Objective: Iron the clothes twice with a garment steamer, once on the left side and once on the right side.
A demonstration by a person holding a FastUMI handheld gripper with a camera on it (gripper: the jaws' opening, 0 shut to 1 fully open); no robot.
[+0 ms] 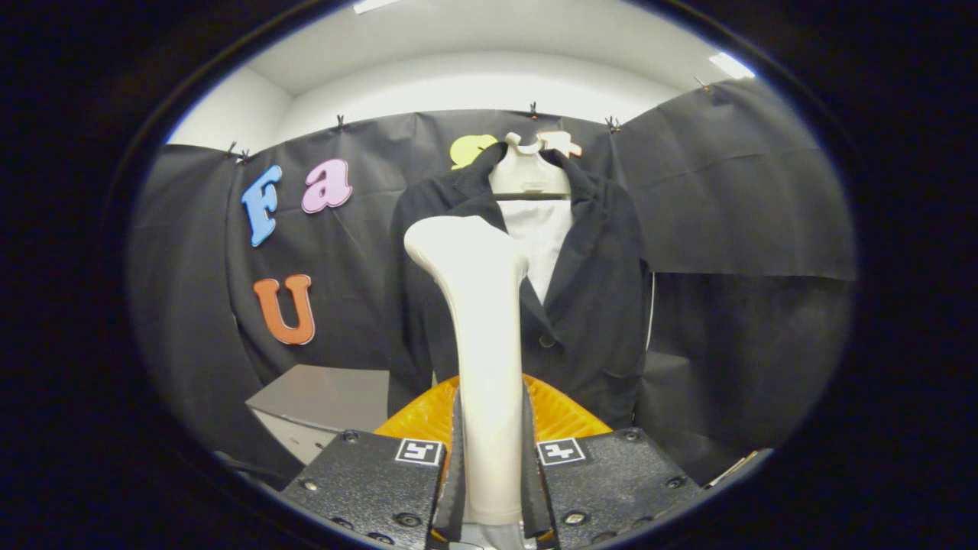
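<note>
Here, the parts as they stand:
Gripper (491, 458): at the bottom centre of the frame, its two fingers closed in on the steamer's handle, one pressing each side.
Steamer (481, 321): a pale, smooth wand rising upright from between the fingers through the middle of the frame; its wider head sits at the top, tilted toward the upper left, in front of the jacket's left half as seen.
Jacket (588, 305): dark, on a hanger, centre of the frame just beyond the steamer; lapels open, buttoned low down, sleeves hanging at both sides.
Shirt (544, 244): a white panel between the lapels, right of the steamer's head.
Hanger (529, 172): pale, at top centre, against the black cloth wall.
Orange piece (561, 416): ribbed, fanning out behind the handle just above the fingers; what it is I cannot tell.
Box (328, 405): grey, lower left of the frame, beside the jacket's hem.
</note>
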